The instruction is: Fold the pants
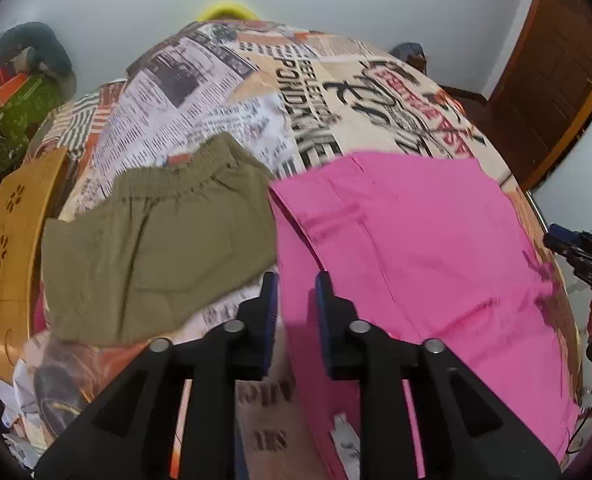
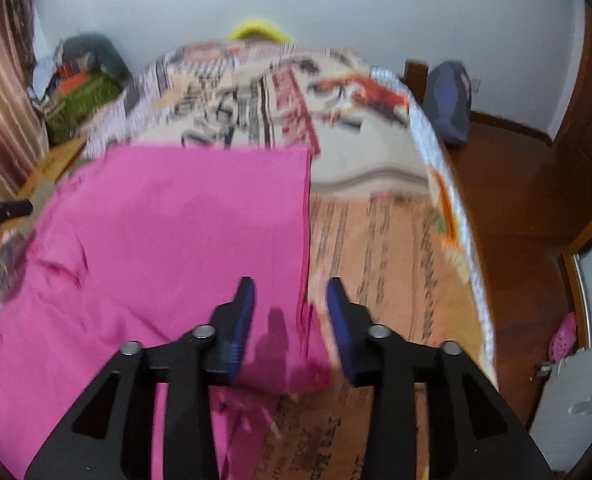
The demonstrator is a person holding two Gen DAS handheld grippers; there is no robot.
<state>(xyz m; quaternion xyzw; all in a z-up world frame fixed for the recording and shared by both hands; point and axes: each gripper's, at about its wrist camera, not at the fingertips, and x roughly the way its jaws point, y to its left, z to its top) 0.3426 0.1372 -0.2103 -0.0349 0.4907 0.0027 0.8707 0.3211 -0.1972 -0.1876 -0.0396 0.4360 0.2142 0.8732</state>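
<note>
My left gripper (image 1: 296,284) hangs over the near left edge of the pink pants (image 1: 416,240), jaws parted and nothing caught between the ribbed blue pads. My right gripper (image 2: 290,292) is likewise released, straddling the pants' near right corner, where the cloth bunches and blurs so I can't judge whether it lies flat. The pants themselves are a smooth, matte slab, folded to a rough rectangle with seams and a pocket line showing, spread on the bed's newsprint-patterned sheet (image 1: 224,92). Just left of them, touching at the edge, lie olive shorts (image 1: 156,240) with a gathered elastic waist. Most of the sheet's lettering is too warped to read; I can make out only "PONDA" in heavy black capitals. At the far left, a wooden board (image 1: 12,240) with cut-out flower shapes is cropped by the frame.
</note>
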